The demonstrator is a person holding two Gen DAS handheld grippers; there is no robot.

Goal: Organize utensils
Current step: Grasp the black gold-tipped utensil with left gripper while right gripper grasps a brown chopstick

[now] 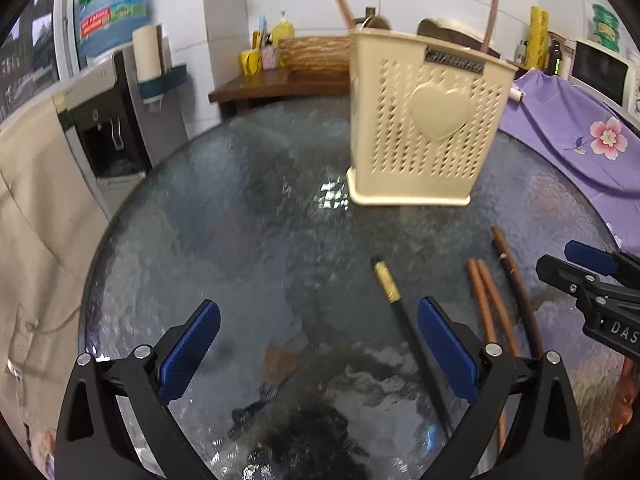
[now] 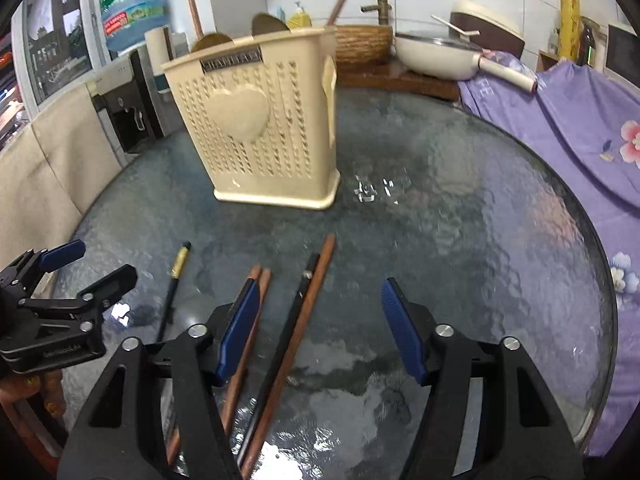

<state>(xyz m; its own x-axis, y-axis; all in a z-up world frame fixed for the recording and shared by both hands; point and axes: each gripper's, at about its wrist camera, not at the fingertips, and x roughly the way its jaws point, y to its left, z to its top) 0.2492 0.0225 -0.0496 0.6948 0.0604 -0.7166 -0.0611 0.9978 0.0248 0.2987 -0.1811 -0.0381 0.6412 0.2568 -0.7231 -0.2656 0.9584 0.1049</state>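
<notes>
A cream perforated utensil holder (image 1: 424,120) with a heart on its side stands on the round glass table (image 1: 240,220); it also shows in the right wrist view (image 2: 260,128), with wooden utensils sticking out of its top. Several chopsticks lie on the glass: a black one with a gold tip (image 1: 386,280) (image 2: 178,266), a brown pair (image 1: 486,300) (image 2: 250,320), and a black and brown pair (image 1: 516,276) (image 2: 308,304). My left gripper (image 1: 318,338) is open and empty, left of the gold-tipped chopstick. My right gripper (image 2: 316,324) is open, above the black and brown pair.
A purple flowered cloth (image 2: 580,120) covers the right side. A water dispenser (image 1: 104,120) stands at the left behind a beige cloth. A wooden counter (image 2: 400,76) behind the table holds a white pan (image 2: 436,56) and a woven basket (image 1: 316,54).
</notes>
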